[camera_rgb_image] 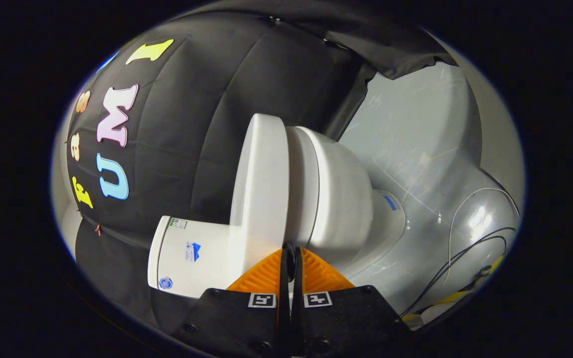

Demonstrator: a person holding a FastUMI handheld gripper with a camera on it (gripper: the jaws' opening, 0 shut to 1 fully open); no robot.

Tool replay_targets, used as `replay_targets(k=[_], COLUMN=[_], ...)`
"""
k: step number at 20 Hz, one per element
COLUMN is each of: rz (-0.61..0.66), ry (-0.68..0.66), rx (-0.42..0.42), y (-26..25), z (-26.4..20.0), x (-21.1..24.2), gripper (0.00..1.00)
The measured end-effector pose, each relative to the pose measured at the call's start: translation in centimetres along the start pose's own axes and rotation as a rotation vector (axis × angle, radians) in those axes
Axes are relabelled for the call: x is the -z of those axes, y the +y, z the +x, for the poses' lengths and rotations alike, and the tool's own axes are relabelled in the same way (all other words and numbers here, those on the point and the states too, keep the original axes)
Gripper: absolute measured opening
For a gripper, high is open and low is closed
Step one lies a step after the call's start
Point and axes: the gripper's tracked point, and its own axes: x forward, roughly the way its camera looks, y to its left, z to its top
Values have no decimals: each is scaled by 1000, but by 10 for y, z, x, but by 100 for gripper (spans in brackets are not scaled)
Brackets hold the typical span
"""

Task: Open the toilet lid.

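The view is rolled sideways, so the white toilet lies across it. Its lid rests down on the seat and bowl, with a thin dark seam between them. The tank sits beside the lid, close to the fingers. My gripper is shut, its two fingers pressed almost together with nothing between them. The tips sit right at the seam where the lid's edge meets the seat. Whether they touch the lid I cannot tell.
The pale glossy floor runs beyond the bowl. Thin cables loop over it near the toilet's base. The black booth cloth hangs behind the tank and lid.
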Motion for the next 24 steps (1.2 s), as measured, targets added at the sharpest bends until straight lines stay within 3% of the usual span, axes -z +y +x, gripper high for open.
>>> replay_targets(k=[11,24], rz=[-23,-194], ry=[-13,-71], rx=[18,39], y=[13,75], z=[-4,-22], x=[-4,-6], gripper=[5,6])
